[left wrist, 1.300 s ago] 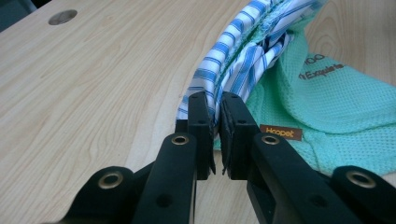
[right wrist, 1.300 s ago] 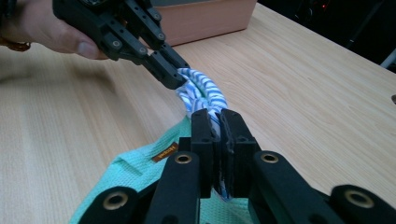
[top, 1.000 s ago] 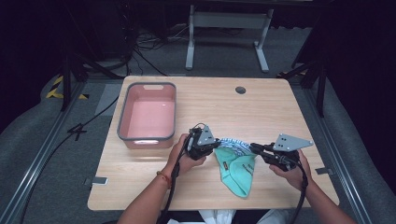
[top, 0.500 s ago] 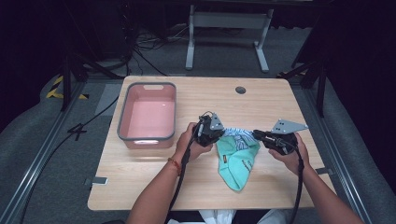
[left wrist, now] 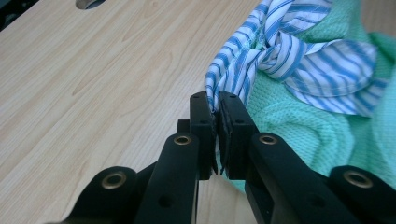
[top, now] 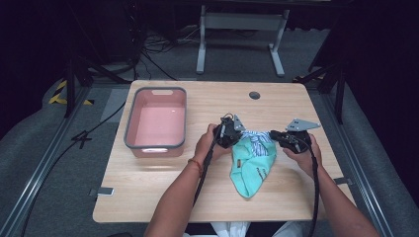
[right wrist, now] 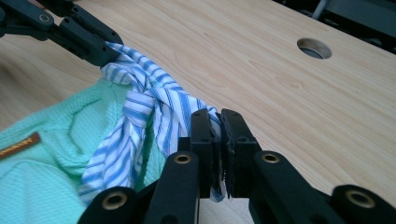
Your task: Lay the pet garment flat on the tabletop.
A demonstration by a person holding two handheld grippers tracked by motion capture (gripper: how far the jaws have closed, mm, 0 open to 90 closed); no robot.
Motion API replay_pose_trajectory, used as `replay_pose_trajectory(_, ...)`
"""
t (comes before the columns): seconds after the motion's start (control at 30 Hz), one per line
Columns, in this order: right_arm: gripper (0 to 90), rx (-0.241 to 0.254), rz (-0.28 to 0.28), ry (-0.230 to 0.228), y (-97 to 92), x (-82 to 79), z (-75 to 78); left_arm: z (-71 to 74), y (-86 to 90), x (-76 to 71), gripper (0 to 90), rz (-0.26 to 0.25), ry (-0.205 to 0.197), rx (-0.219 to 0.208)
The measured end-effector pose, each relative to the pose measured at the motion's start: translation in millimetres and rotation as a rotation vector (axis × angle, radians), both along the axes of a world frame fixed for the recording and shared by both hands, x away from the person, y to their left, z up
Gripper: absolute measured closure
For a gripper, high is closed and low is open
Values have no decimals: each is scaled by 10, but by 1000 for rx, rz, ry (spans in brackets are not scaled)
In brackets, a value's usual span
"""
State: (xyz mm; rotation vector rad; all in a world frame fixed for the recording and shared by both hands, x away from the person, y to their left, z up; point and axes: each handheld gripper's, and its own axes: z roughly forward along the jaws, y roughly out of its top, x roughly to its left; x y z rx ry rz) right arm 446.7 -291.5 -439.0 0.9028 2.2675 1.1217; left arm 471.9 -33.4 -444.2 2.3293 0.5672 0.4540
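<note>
The left gripper has its jaws clamped on one edge of the blue-striped cloth, and the right gripper is clamped on the opposite edge, so the striped band stretches between them just above the wooden table. A mint-green garment lies under and below that band, spreading toward the near table edge; the two fabrics seem joined, though the folds hide where. A pink bin stands well apart at the left.

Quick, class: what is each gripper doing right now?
Left gripper: shut on the striped cloth.
Right gripper: shut on the striped cloth too.
</note>
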Motion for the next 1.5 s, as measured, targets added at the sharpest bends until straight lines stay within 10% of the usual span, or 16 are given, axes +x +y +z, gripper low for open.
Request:
replay_pose_trajectory(1.03,770,-84,-137,83,-14,243,-412,-314,-121,196,839,101,50,16)
replay_pose_trajectory(1.27,642,-85,-164,53,-73,205,-344,-157,-18,109,651,134,11,-37)
replay_pose_trajectory(1.5,606,-33,-65,29,-29,-8,-82,-130,133,-350,641,-40,-24,13)
